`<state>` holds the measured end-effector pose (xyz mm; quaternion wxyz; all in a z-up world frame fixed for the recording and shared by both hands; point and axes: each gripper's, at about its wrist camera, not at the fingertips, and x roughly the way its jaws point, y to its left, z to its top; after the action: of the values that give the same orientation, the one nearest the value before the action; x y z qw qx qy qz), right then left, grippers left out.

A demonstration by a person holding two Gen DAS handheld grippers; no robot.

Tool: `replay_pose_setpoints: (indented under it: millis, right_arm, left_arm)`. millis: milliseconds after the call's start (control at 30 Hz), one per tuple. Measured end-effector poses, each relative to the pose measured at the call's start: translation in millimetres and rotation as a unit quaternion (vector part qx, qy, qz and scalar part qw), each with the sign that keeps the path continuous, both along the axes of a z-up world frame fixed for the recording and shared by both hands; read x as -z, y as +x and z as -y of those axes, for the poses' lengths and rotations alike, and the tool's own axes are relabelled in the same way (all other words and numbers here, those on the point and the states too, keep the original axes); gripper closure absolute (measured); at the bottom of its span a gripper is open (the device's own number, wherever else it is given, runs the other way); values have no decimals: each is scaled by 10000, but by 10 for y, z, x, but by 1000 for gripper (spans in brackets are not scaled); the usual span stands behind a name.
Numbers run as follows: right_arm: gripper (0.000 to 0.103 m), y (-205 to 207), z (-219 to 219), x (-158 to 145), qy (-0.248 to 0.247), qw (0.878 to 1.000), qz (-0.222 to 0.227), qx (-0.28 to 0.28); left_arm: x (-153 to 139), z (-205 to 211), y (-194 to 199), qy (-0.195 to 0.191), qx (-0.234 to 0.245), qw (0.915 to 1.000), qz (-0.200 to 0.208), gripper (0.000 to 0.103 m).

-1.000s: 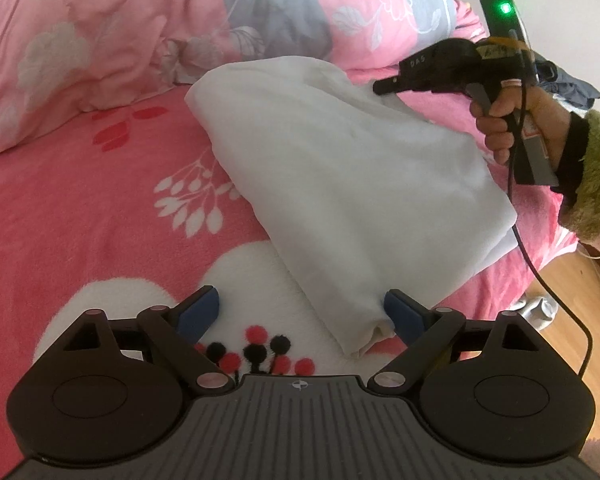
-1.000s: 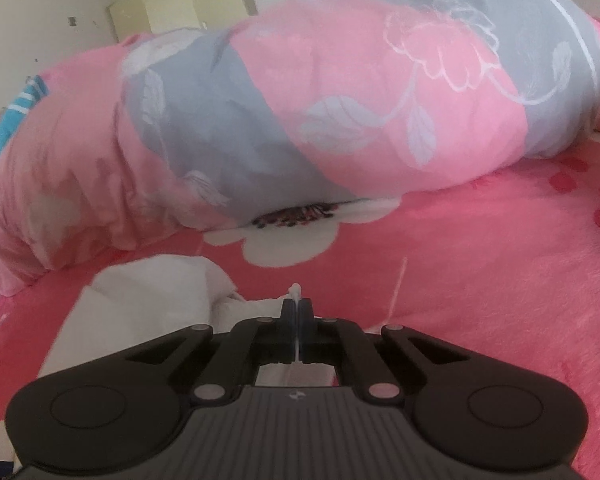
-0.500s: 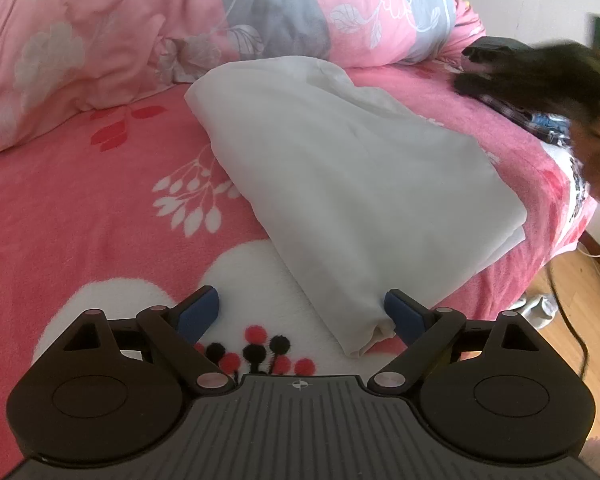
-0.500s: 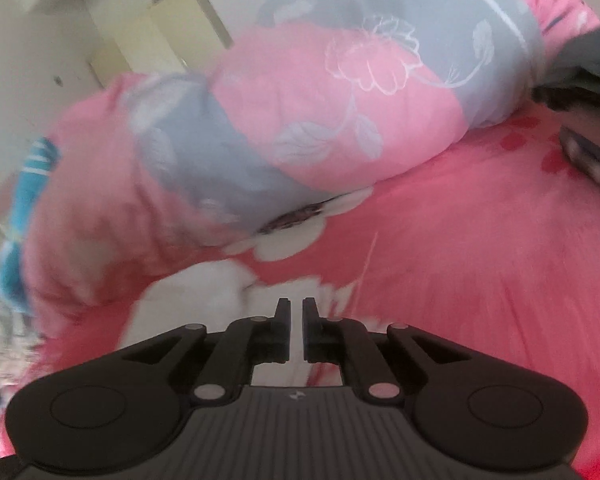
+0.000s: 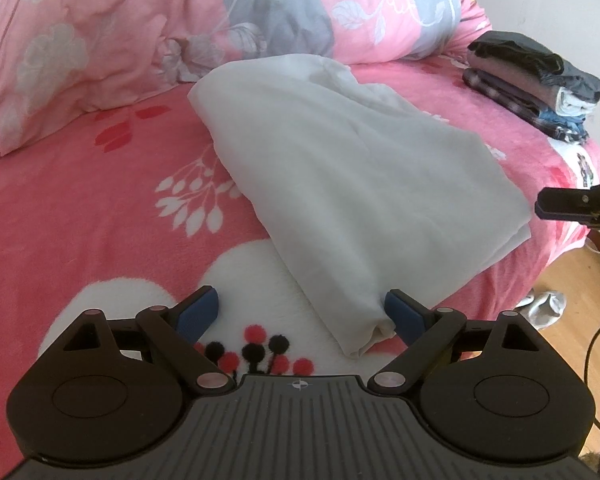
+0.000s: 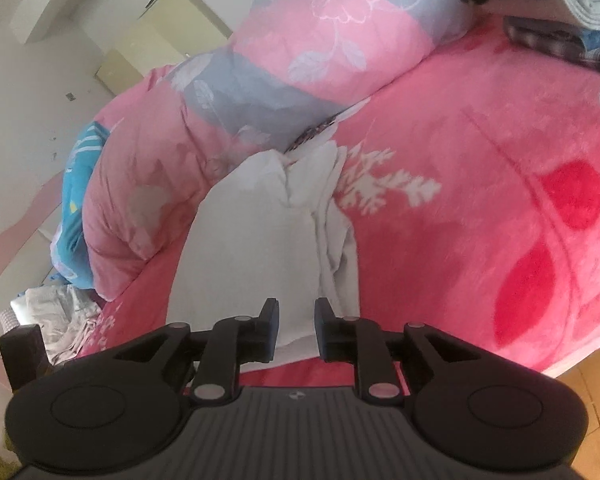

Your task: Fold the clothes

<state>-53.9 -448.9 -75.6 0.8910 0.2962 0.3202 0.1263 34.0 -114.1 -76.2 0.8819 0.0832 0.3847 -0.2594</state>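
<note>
a: left gripper [image 5: 302, 314] status?
b: jaws wide, empty, straddling the white garment [image 5: 352, 184] near corner.
a: right gripper [image 6: 296, 322]?
b: jaws narrow, opening, nothing between the pads. garment lies folded on the pink blanket [image 5: 80, 200].

You are looking over a bed [image 5: 80, 216] covered with a pink fleece blanket printed with white leaves and red petals. A rolled quilt [image 5: 220, 20] in pink and grey lies along its far side. Behind it stands a plain white wall [image 6: 40, 60] with a pale yellow cabinet [image 6: 156, 36] against it. To the right, a wooden floor [image 5: 572, 344] shows beside the bed. Soft daylight fills the room.
</note>
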Motion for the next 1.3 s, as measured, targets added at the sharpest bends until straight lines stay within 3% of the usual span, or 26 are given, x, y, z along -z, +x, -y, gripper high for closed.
replay_pose_setpoints:
  millis: [733,867,1300]
  right_arm:
    - [80,24,71,209,513,9981,-341,18]
    - [69,3,56,217,545,9977,-405,3]
    - [72,81,48,174,514,9984,-215,48]
  left_arm:
    - [-5,5,-15,58,-30,10000,-7,12]
    - [-4,0,-16,51,-19,10000,-6,12]
    - [-7,-4,2,32,24,10000,-16,11]
